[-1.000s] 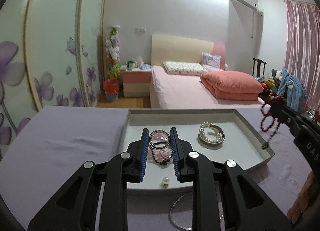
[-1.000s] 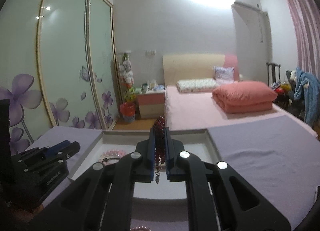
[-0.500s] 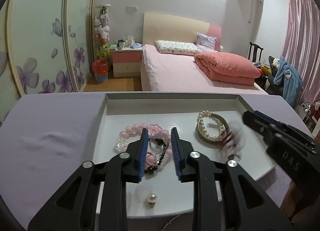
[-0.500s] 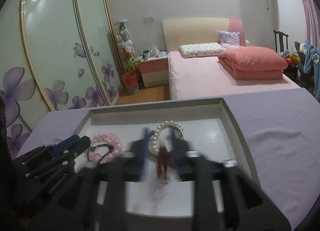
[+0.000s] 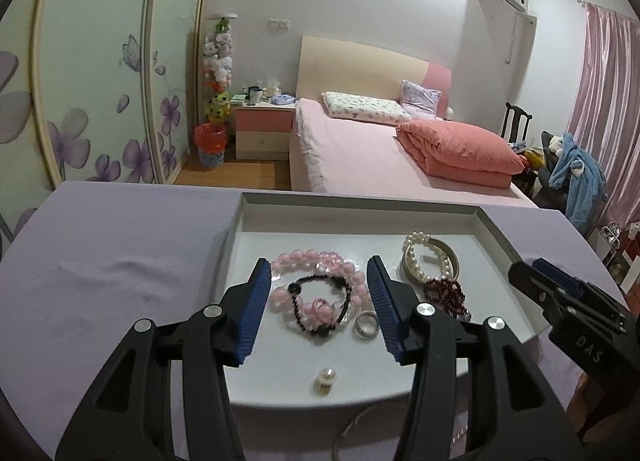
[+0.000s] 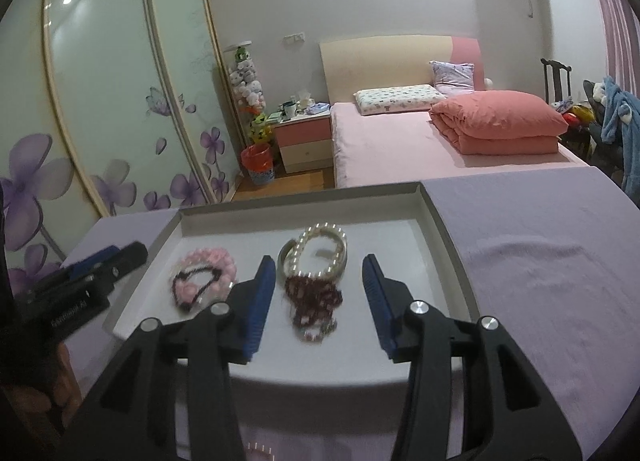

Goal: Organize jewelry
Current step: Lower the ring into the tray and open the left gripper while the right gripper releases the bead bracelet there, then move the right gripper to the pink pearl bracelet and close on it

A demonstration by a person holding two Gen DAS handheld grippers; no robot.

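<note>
Jewelry lies in one shallow white tray (image 5: 496,229) on a desk (image 5: 120,261) covered with lilac cloth. I count in the tray one pink bead bracelet (image 5: 316,261), one thin black bead bracelet (image 5: 320,301) on top of it, one white pearl bracelet (image 5: 424,257), one heap of dark red beads (image 5: 444,293) touching the pearl one, one silver ring (image 5: 366,325) and one single pearl stud (image 5: 326,379) near the front edge. One thin silver bangle (image 5: 356,425) lies on the cloth in front of the tray.

The left hand-held gripper (image 5: 316,301) has just been opening; its blue pads are spread, with the pink and black bracelets lying free between them. The right hand-held gripper (image 6: 318,293) also has just been opening, and the dark red beads lie loose between its spread pads.

On the right gripper's side, in the left view, I can read "DAS". The writing on the left gripper is too blurred to read.

Behind the desk there is a bedroom with a pink bed (image 5: 360,149), a folded salmon quilt (image 5: 460,149) and flower-printed wardrobe doors (image 5: 100,81).
</note>
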